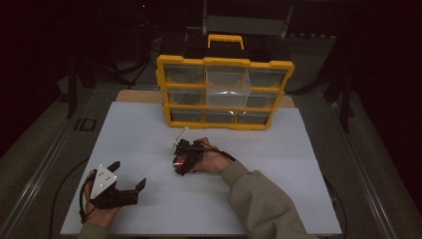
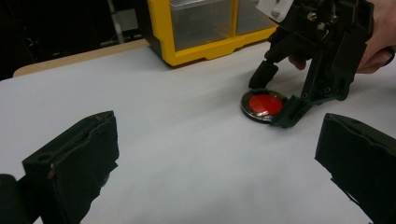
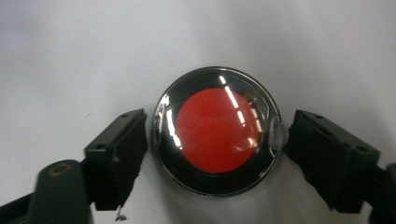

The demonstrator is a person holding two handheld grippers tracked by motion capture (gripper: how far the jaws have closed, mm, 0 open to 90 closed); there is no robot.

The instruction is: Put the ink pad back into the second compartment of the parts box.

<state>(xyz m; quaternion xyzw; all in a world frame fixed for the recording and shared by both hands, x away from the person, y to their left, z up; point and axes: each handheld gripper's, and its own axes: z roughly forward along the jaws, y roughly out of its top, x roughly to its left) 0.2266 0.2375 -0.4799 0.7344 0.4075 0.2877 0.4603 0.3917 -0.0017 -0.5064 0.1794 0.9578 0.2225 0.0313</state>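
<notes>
slippage is the main risk: the right gripper (image 3: 217, 154) points down over a round case (image 3: 217, 133) with a red disc under a clear lid, lying flat on the white board (image 1: 149, 124). its jaws stand narrow-set around the case, one at nine o'clock of it and one at three; whether the pads press the rim yet is hard to tell, and the three o'clock side looks to keep a thin gap. the case is low, smooth and glossy, so i judge that pads closing high on the rim could squeeze it out sideways or skate it across the board. closing off-centre could tip one edge up, and a small tab on the rim at three o'clock might catch a pad unevenly.

the left gripper (image 1: 124, 189) rests well apart, near the board's seven o'clock corner, jaws wide with nothing between them. a yellow organiser (image 1: 225, 92) with clear drawers stands at twelve o'clock of the case, near but not touching; its drawers look shut, so any stowing would first need one opened. nothing lies between the case and the organiser.
</notes>
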